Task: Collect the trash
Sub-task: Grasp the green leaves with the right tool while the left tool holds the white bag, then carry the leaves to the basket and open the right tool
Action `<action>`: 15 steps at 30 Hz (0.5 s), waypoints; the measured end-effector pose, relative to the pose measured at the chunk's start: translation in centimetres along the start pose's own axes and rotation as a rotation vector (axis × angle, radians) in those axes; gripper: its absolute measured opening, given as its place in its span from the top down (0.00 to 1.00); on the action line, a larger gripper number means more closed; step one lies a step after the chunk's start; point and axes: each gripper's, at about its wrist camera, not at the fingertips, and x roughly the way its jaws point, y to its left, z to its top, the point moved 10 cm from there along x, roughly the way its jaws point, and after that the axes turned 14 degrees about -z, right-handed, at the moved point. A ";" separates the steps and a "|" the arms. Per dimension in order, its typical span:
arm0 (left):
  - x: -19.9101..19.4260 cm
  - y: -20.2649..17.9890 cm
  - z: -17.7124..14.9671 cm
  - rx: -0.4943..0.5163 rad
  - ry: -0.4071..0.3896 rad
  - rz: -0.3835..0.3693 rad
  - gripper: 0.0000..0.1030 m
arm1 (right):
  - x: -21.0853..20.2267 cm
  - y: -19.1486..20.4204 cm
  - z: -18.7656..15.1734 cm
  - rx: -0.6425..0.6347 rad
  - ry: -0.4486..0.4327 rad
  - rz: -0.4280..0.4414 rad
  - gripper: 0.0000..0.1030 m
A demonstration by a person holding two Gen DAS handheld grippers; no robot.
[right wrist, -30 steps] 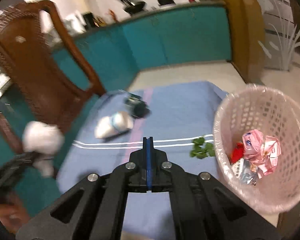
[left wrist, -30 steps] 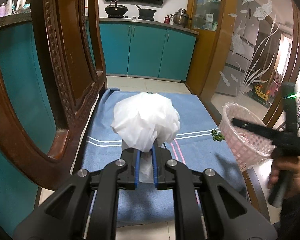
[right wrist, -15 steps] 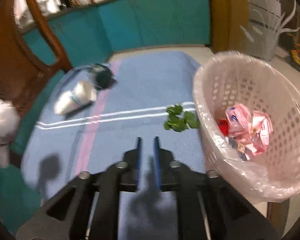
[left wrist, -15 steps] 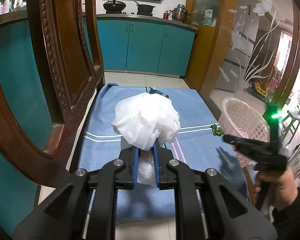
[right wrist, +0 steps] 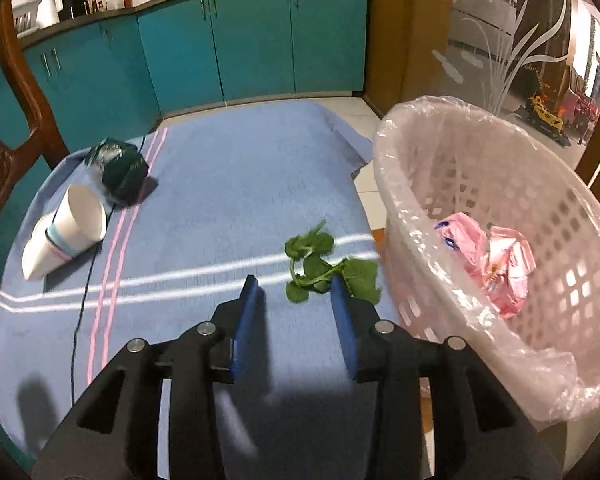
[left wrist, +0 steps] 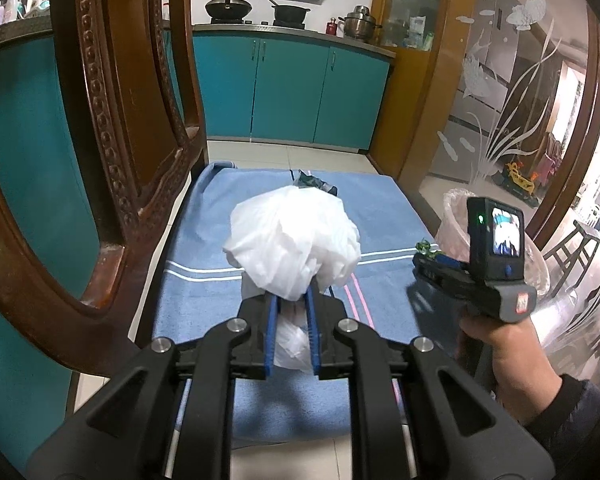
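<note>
Low in the left wrist view, the left tongs [left wrist: 291, 312] are clamping a crumpled white plastic bag [left wrist: 294, 248] between their blue pads, the bulk of it billowing above the tips at the frame's centre. At lower right of that view a hand [left wrist: 500, 344] is gripping the right tongs' handle.

In the right wrist view the right tongs [right wrist: 296, 300] are opening — nothing is lying between the pads, and a sprig of green leaves [right wrist: 320, 266] is sitting on the blue cloth [right wrist: 228, 184] just beyond the tips, the right pad overlapping its edge. Covering the desk, the cloth is also carrying a tipped white paper cup [right wrist: 66, 232] at left and a dark crumpled wrapper [right wrist: 118, 168] behind it. At the right edge, a pink lined basket [right wrist: 420, 184] is holding pink wrappers [right wrist: 492, 260]. A wooden chair [left wrist: 112, 128] is filling the left wrist view's left side.
</note>
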 end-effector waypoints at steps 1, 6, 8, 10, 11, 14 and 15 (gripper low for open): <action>0.0 0.1 0.0 -0.001 0.000 0.000 0.86 | 0.1 0.1 0.2 0.000 -0.005 0.004 0.68; -0.1 0.2 0.3 -0.005 -0.003 -0.002 0.86 | 0.0 0.1 0.1 0.044 0.019 0.124 0.93; -0.1 0.2 0.4 -0.006 -0.006 -0.003 0.86 | -1.0 -0.1 -0.1 0.059 0.018 0.189 0.94; -0.2 0.2 0.4 -0.007 -0.009 -0.005 0.85 | -2.6 -0.4 -0.1 0.061 -0.006 0.231 0.94; -0.1 0.1 0.4 -0.007 -0.009 -0.005 0.85 | -3.9 -0.6 0.0 0.060 -0.017 0.263 0.94; -0.1 0.1 0.4 -0.010 -0.011 -0.010 0.85 | -7.9 -0.6 0.2 0.046 -0.051 0.323 0.94; 0.0 0.1 0.4 -0.008 -0.010 -0.010 0.85 | -9.4 -0.5 0.3 0.033 -0.075 0.340 0.94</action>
